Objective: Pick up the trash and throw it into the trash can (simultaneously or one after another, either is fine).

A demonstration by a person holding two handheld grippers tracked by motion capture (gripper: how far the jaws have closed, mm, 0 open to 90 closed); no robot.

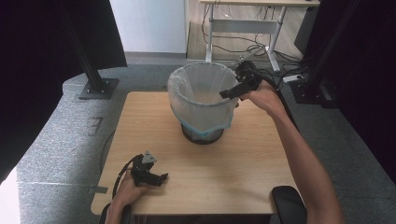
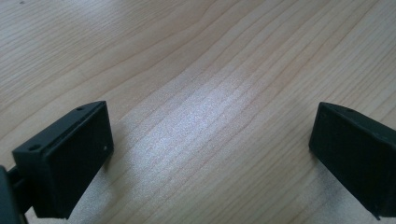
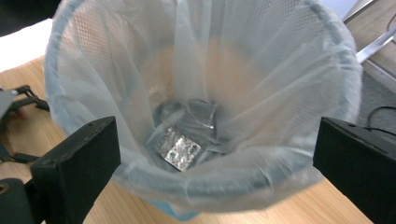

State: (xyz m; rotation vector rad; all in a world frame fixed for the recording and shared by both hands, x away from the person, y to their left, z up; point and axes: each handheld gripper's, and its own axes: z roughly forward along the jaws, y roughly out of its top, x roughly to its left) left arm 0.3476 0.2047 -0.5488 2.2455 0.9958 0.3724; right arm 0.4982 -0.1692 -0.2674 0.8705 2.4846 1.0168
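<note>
Bin point(image 1: 201, 100), bag-lined, mid-bench point(image 1: 154, 135); foil blister pack point(image 3: 178, 150) at its bottom. Right gripper point(image 1: 232, 93) above the rim, jaws wide, empty. Left gripper point(image 1: 161, 178) low over the bench's near left, wide, empty.

The left gripper point(image 1: 159, 178) sits low at the lower left of the high view, jaws wide apart. The right gripper point(image 1: 229, 93) is at upper centre on an outstretched arm, jaws also wide apart.
</note>
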